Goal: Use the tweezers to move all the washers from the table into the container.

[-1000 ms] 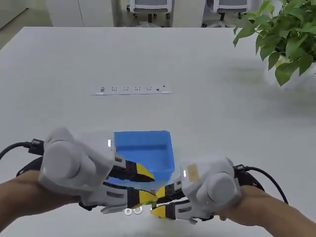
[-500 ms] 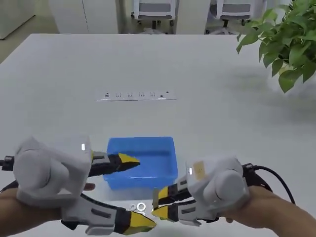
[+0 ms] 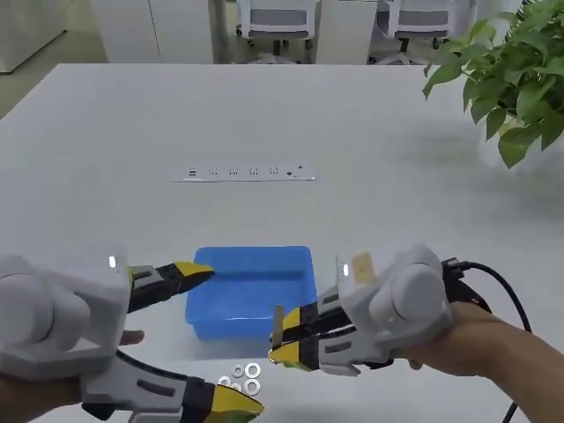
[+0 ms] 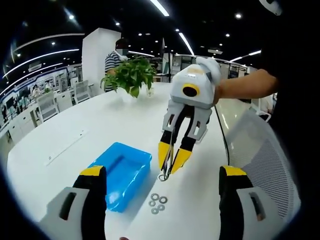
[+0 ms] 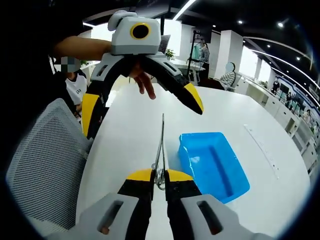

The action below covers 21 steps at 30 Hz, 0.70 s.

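A blue container [image 3: 251,291] stands on the white table [image 3: 264,115], near its front edge. Several small washers [image 3: 242,379] lie in front of it. My right gripper [image 3: 284,339] is shut on thin tweezers [image 5: 160,145], which point toward the left gripper. My left gripper [image 3: 220,337] is open wide, one jaw over the container's left rim and the other just left of the washers. In the left gripper view, the tweezers [image 4: 168,162] hang over the washers [image 4: 157,203] beside the container [image 4: 122,172], and a small ring seems to sit at their tip.
A white power strip [image 3: 245,173] lies in the middle of the table. A leafy plant [image 3: 511,79] stands at the far right. Office chairs [image 3: 273,22] line the far edge. A grey mesh chair [image 5: 45,165] is close behind the person.
My left gripper has drawn back to the left, away from the right gripper, and its jaws have spread wide. The right gripper stays shut on the tweezers.
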Each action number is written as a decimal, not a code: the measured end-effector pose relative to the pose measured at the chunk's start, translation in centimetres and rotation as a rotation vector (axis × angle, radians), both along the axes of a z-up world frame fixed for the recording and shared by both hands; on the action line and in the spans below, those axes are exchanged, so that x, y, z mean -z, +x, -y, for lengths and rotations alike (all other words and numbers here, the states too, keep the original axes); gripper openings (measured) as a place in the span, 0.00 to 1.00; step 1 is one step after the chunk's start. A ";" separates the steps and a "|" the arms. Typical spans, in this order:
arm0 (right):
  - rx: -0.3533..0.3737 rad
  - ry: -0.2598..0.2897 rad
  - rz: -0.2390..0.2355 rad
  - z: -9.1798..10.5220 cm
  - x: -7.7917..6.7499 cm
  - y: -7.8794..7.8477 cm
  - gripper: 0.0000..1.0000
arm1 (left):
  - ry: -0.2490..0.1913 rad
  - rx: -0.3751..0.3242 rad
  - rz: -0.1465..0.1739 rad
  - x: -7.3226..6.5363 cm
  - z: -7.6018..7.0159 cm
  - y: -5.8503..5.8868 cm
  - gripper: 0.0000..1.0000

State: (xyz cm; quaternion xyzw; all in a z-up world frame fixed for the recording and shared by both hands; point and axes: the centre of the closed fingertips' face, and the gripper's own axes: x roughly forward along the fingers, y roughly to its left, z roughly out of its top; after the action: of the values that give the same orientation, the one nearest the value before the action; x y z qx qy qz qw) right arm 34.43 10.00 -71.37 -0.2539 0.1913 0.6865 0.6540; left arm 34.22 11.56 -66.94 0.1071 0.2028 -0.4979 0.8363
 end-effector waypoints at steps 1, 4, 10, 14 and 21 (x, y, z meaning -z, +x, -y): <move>0.002 0.005 0.000 -0.1 -0.2 0.2 0.10 | -0.001 -0.001 0.001 0.0 0.0 0.0 0.99; 0.011 0.017 -0.002 -0.2 -0.7 0.6 0.10 | -0.003 -0.008 0.001 -0.1 -0.1 -0.2 0.99; 0.033 0.048 0.007 -0.5 -1.9 1.9 0.10 | -0.003 -0.014 0.000 -0.1 -0.3 -0.3 0.99; 0.035 0.057 0.026 -0.6 -2.4 2.8 0.10 | -0.007 -0.020 0.008 -0.4 -0.5 -0.3 0.99; 0.035 0.084 0.058 -1.2 -2.7 4.2 0.10 | -0.013 -0.037 0.013 -0.6 -0.9 0.0 0.99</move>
State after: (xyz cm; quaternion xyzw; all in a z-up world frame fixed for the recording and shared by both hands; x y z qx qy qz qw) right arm 38.62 11.18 -68.72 -0.2427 0.1478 0.6746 0.6813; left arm 34.26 12.44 -66.33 0.1011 0.1960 -0.4829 0.8474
